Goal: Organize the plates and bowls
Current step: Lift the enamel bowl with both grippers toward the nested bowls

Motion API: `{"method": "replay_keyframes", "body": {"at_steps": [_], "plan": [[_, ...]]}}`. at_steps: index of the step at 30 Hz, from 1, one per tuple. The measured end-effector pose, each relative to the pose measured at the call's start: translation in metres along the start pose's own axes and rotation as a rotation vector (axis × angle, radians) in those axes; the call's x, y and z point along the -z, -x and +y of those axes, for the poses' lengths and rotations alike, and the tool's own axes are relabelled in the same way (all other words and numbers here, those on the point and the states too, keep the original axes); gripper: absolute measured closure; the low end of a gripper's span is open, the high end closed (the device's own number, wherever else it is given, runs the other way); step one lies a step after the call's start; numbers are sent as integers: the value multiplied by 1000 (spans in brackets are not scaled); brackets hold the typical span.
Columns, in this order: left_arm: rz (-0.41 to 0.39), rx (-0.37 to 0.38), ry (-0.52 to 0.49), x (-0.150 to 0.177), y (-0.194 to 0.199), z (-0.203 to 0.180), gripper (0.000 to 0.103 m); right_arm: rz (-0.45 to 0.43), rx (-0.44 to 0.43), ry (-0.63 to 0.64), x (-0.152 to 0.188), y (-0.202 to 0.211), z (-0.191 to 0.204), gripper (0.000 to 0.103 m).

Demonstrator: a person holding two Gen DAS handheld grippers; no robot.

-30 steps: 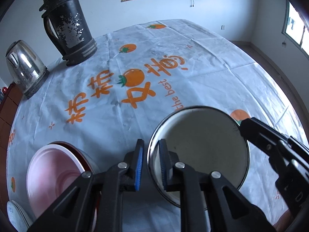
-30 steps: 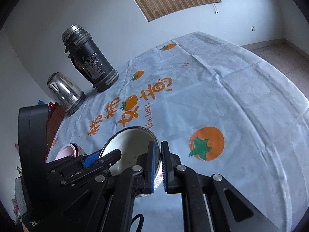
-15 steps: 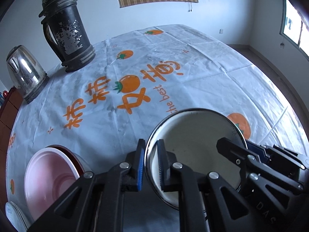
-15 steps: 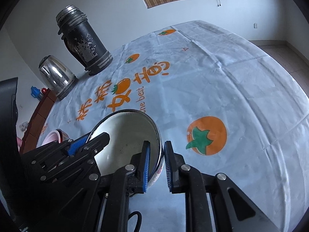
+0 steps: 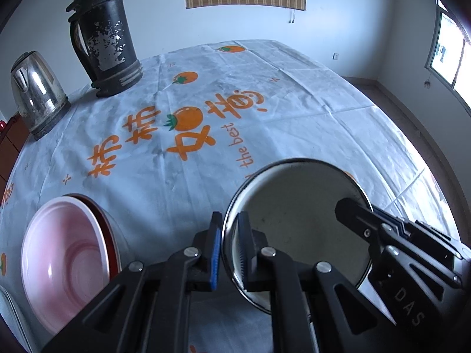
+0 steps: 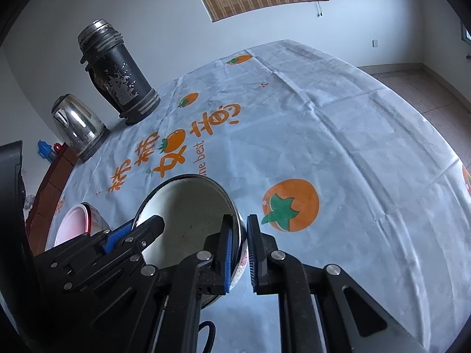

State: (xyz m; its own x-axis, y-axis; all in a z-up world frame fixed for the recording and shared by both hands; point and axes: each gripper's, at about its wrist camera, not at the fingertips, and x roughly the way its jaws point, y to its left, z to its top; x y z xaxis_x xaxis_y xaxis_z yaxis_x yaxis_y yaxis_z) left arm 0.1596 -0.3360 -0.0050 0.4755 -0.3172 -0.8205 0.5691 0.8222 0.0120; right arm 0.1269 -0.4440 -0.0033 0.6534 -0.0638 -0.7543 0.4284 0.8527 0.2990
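A round metal bowl [image 5: 300, 214] with a pale inside sits low in both views, over the printed tablecloth [image 5: 206, 153]. My left gripper [image 5: 228, 226] straddles its left rim, one blue pad outside and one inside, the jaws closing tight and shut on the wall. My right gripper [image 6: 238, 226] straddles the opposite rim of the bowl [image 6: 188, 206] with its jaws closing on the wall. Each view shows the other tool: the right gripper [image 5: 362, 211] and the left gripper [image 6: 138, 229]. A pink bowl [image 5: 59, 253] nests in a red-rimmed one at the left.
A tall black thermos [image 5: 106, 38] and a steel kettle [image 5: 38, 94] stand at the table's far left. A white plate edge [image 5: 8, 309] shows at the lower left. The cloth with orange print stretches ahead and to the right [image 6: 338, 135].
The right gripper moved in from beside the bowl, spread its jaws over the right rim, then narrowed them onto it. The left gripper kept its hold on the left rim.
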Motion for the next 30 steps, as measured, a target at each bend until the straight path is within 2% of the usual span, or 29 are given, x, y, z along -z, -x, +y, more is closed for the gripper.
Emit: {"method": "replay_keyframes", "body": {"at_steps": [15,19,30], "plan": [[-65,-2,-2,31,29,-3,95,2,-32,-18,37,14,-1,93],[-75,-16,-4,38,31,-3,95,-11,-39,-16,42,18,-1,93],[-69,12,16,48,12,-4,95,-7,-52,-17,42,14,-3,93]]}}
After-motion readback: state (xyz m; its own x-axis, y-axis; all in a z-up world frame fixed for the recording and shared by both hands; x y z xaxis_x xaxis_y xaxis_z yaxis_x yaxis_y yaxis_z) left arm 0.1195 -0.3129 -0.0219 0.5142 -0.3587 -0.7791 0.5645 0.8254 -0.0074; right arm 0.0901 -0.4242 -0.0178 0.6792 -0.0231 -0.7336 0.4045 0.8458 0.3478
